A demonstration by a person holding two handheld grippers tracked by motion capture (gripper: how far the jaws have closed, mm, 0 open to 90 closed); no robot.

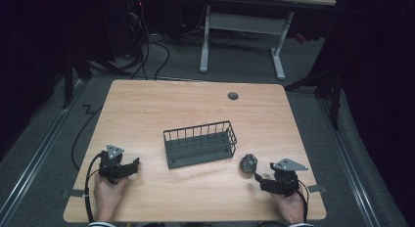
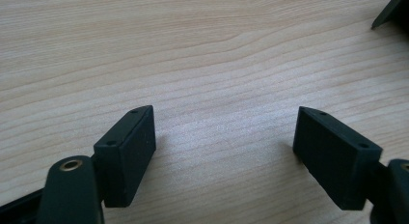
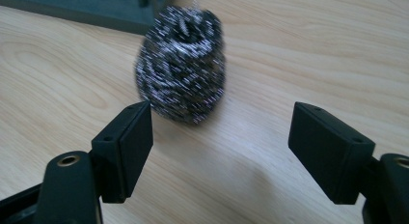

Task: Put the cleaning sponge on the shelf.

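Beside the basket [image 1: 199, 144], scourer [image 3: 180, 64] before 2 hand-held grippers (both wide open, empty).

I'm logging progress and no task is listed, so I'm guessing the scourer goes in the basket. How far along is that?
Nothing looks done: the steel wool scourer sits on the table beside the wire basket, outside it. In hand: nothing. The right gripper is open with the scourer just ahead of its jaws; the left gripper is open over bare wood. Grasping, lifting and placing would all remain, if that's the job.
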